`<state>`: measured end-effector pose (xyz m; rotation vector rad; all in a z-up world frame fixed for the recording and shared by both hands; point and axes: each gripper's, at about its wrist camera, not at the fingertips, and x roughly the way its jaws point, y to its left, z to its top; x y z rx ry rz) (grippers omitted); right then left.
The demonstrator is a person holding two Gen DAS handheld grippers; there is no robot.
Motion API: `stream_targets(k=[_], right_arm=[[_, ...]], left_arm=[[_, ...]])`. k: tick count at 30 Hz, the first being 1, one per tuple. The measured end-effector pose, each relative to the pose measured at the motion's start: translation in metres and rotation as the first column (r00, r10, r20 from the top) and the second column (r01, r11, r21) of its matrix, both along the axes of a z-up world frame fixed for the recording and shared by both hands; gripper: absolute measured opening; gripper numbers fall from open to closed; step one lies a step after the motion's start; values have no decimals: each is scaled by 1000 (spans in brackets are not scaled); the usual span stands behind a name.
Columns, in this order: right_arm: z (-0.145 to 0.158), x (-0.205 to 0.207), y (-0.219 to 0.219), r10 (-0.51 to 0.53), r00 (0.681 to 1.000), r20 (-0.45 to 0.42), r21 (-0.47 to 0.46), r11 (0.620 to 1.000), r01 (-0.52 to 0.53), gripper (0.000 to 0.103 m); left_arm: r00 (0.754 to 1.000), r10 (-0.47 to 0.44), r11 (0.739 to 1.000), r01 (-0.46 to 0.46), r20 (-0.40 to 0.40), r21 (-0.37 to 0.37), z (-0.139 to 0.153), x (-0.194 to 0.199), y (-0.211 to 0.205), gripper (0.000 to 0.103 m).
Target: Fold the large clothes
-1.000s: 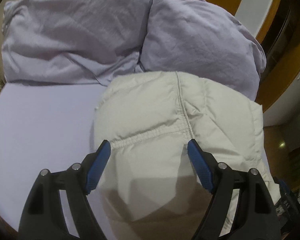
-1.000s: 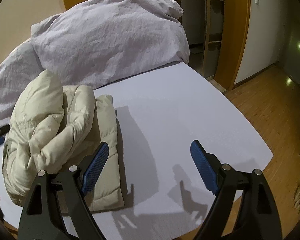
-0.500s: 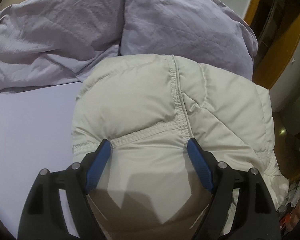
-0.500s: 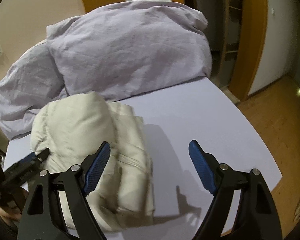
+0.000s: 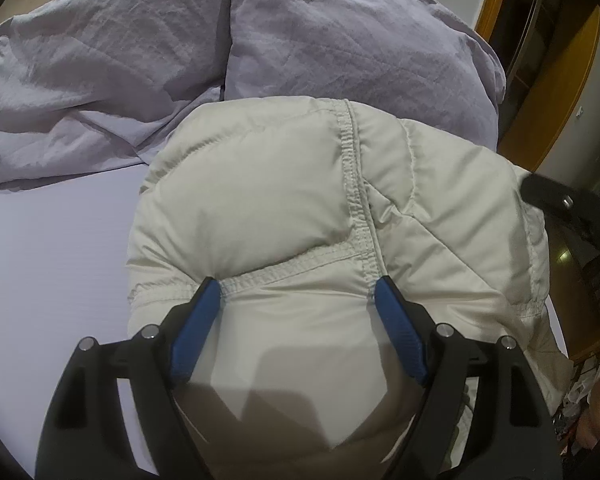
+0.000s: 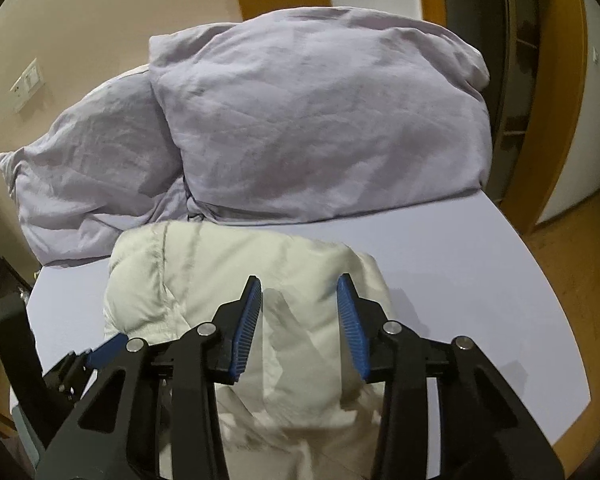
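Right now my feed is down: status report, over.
Left gripper open over cream puffer jacket. Right gripper open above it. Lilac duvet bunched behind.

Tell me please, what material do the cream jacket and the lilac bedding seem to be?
Cream jacket: probably a smooth, faintly shiny synthetic shell with soft padding, judging by its puffy panels and stitched seams. Lilac bedding: matte woven fabric, perhaps cotton, finely creased all over.
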<state>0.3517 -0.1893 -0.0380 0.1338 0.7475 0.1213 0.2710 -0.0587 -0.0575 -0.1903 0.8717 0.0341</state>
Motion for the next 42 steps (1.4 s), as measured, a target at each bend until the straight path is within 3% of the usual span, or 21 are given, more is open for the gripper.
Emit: stream_targets(k=[11,20,25,30,42], right_arm=[[-40,26,8,-28,998,-52,-91,996,24,41],[-71,26,3,-57,996,-69,-107,993,49,41],[-82,24,3,-65,996,-61,-107,993,58,41],[-93,22,-1,-71,997,-42,-80,995,67,42],[-98,21,0,-79,997,-20,-66,995,77,44]], left_arm=[[1000,-24,1000,24,10,8,1,-1,-1,79],[997,-70,998,70,39,3,20,1,-2,79],[997,-39,999,39,61,-1,32,9,6,79],[997,47,999,-48,65,12,37,24,20,81],[992,99,987,-108,80,118,8,31,18,90]])
